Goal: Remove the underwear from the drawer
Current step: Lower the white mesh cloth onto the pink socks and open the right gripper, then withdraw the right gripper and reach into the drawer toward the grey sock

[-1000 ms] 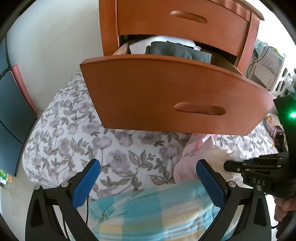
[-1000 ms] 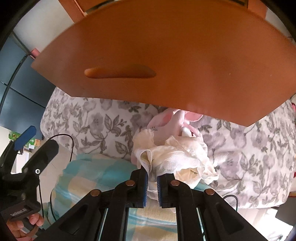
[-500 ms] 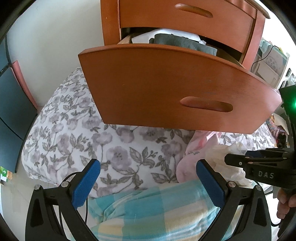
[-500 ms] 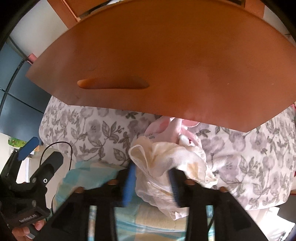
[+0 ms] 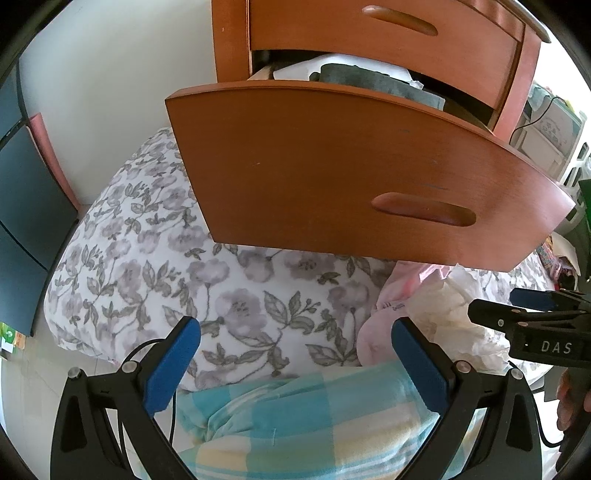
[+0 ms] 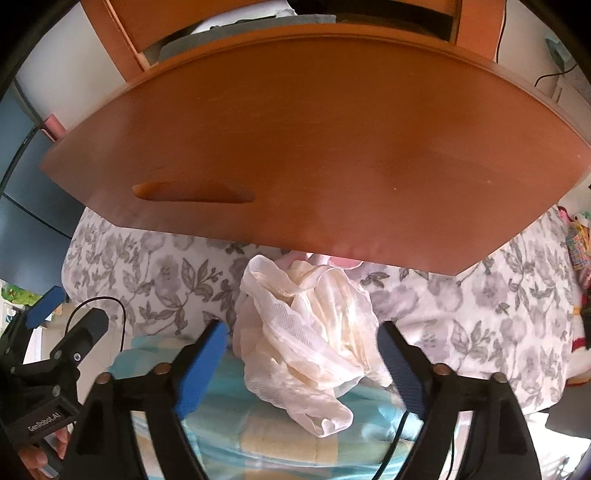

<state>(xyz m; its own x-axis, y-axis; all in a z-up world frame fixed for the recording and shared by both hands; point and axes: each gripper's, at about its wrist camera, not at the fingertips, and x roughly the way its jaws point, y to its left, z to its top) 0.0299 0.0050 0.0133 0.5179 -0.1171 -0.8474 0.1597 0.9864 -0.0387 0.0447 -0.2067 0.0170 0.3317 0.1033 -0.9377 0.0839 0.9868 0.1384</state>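
Note:
Cream-white lacy underwear [image 6: 310, 332] lies crumpled on the floral bedspread [image 6: 155, 280], partly over a pink garment [image 5: 391, 306]. My right gripper [image 6: 301, 354] stands open around it, blue pads apart on either side, not holding it. The underwear [image 5: 454, 314] shows at the right in the left wrist view too. Above hangs the pulled-out wooden drawer [image 5: 354, 177], with dark grey folded clothing [image 5: 369, 79] and white fabric inside. My left gripper [image 5: 295, 365] is open over the bed edge, nothing between its fingers.
A blue, yellow and white checked blanket [image 5: 314, 424] covers the near bed edge. A shut upper drawer [image 5: 388, 33] sits over the open one. A dark blue cabinet [image 5: 22, 206] stands left. Cluttered shelves [image 5: 546, 129] are at the right. A black cable [image 6: 99, 306] trails beside the bed.
My right gripper was shut on the cream underwear; it has opened and the underwear now lies loose on the bed. Both cameras have risen, showing more of the drawer's inside.

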